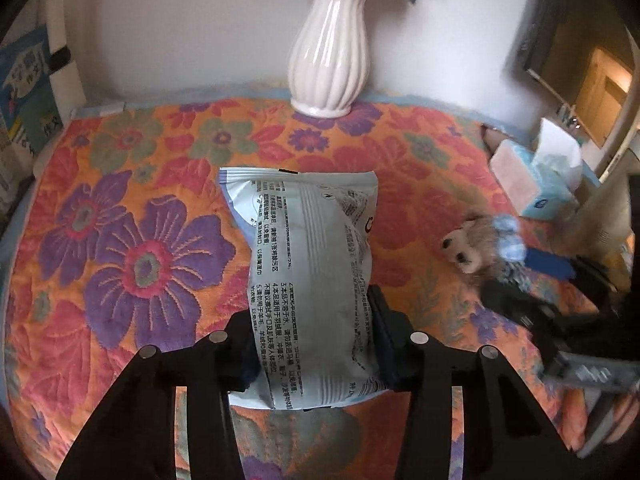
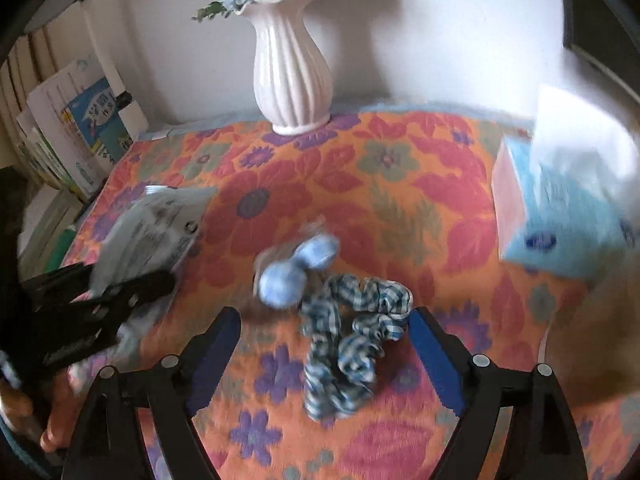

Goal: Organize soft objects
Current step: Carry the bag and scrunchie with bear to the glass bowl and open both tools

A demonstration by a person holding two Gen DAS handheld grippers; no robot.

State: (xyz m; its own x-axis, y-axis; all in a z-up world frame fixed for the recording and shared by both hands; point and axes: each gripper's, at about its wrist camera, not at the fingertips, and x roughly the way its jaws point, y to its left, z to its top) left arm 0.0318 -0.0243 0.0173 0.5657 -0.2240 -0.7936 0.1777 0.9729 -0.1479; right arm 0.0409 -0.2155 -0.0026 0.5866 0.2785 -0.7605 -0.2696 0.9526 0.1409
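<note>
My left gripper (image 1: pixel 312 336) is shut on a white soft pack (image 1: pixel 308 280) with black print, holding it over the floral tablecloth (image 1: pixel 132 208). The pack also shows at the left of the right wrist view (image 2: pixel 156 220), in the left gripper (image 2: pixel 108 300). My right gripper (image 2: pixel 324 320) is open, its blue-padded fingers on either side of a blue checked scrunchie (image 2: pixel 352 344). A plush toy with blue pom-poms (image 2: pixel 296 268) lies just beyond the scrunchie. In the left wrist view the plush toy (image 1: pixel 476 248) lies at the right, by the blurred right gripper (image 1: pixel 532 304).
A white ribbed vase (image 1: pixel 330 52) with blue flowers stands at the back centre by the wall; it also shows in the right wrist view (image 2: pixel 292 68). A tissue box (image 2: pixel 560 216) sits at the right edge. Books (image 2: pixel 76 132) stand at the left.
</note>
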